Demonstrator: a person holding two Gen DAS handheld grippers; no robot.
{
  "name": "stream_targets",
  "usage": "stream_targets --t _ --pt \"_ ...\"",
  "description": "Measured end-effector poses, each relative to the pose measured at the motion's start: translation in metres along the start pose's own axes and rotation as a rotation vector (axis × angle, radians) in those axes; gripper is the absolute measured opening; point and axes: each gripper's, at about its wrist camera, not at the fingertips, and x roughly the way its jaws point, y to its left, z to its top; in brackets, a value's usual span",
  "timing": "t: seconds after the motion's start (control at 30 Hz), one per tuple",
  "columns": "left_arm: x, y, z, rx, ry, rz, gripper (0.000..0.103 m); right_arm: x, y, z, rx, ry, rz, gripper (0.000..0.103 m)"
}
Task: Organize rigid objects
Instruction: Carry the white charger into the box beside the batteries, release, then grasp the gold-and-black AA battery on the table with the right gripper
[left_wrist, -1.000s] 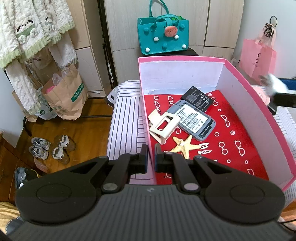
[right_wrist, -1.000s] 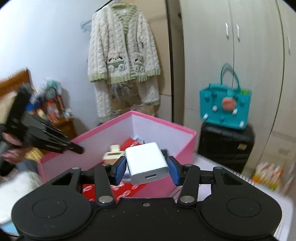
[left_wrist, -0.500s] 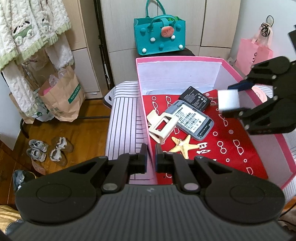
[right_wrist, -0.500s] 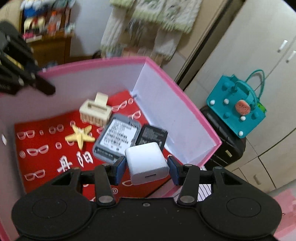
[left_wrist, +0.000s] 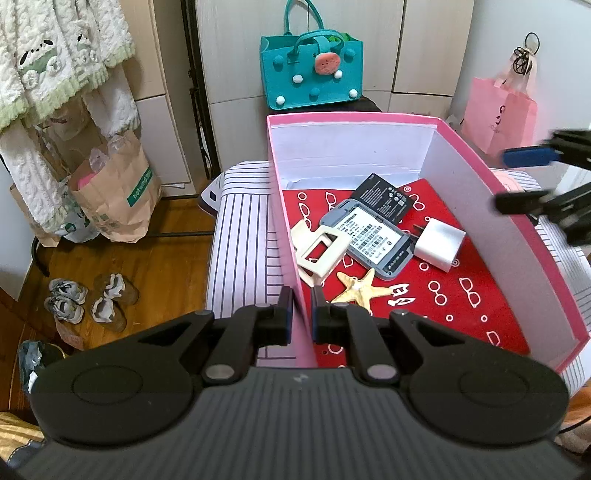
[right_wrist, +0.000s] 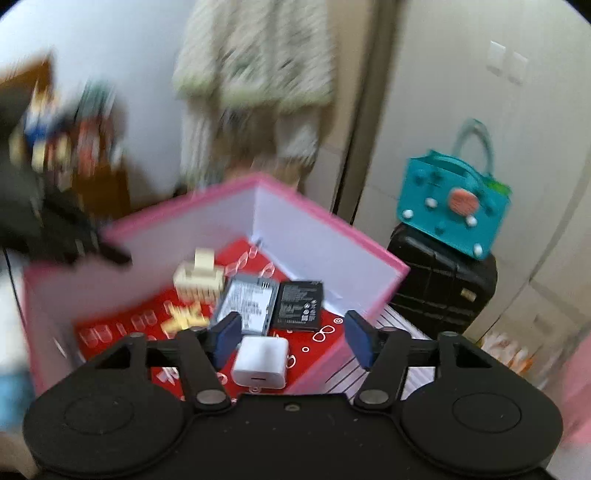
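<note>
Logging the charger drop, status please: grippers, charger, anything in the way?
Right gripper open, empty. Left gripper shut on pink box wall. White charger lies in the box, beside the grey phone. Nothing in the way.

My right wrist view is smeared with motion blur: the hanging cardigan (right_wrist: 258, 59) and the shelf clutter (right_wrist: 62, 125) left of the pink box (right_wrist: 332, 236) are unreadable. From my left wrist view, the right gripper (left_wrist: 532, 181) runs off the frame edge beside that box, and my own gripper body hides the box's near corner.
</note>
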Motion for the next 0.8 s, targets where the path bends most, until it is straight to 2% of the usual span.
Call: stream_targets --t 0.1,0.17,0.23,0.4,0.63,0.73,0.8 --pt "0.0 0.001 0.0 -0.007 -0.004 -0.004 0.009 -0.025 -0.015 -0.016 0.102 -0.05 0.007 0.072" --pt "0.0 0.001 -0.001 -0.011 -0.006 -0.004 0.009 -0.037 -0.024 -0.03 0.155 -0.055 -0.031 0.072" --pt "0.0 0.002 -0.001 -0.017 -0.007 -0.006 0.009 -0.042 -0.031 -0.046 0.184 -0.003 -0.049 0.071" --pt "0.0 0.002 -0.001 -0.02 -0.008 -0.006 0.009 -0.056 -0.039 -0.094 0.345 0.057 -0.06 0.064" --pt "-0.003 0.004 -0.002 -0.047 -0.012 -0.001 0.009 -0.053 -0.015 -0.145 0.351 0.114 -0.04 0.062" --pt "-0.003 0.003 -0.002 -0.049 -0.012 0.009 0.009 -0.046 -0.011 -0.15 0.315 0.118 -0.027 0.062" --pt "-0.003 0.001 -0.003 -0.05 -0.011 0.015 0.009 -0.044 -0.009 -0.154 0.275 0.107 -0.055 0.062"
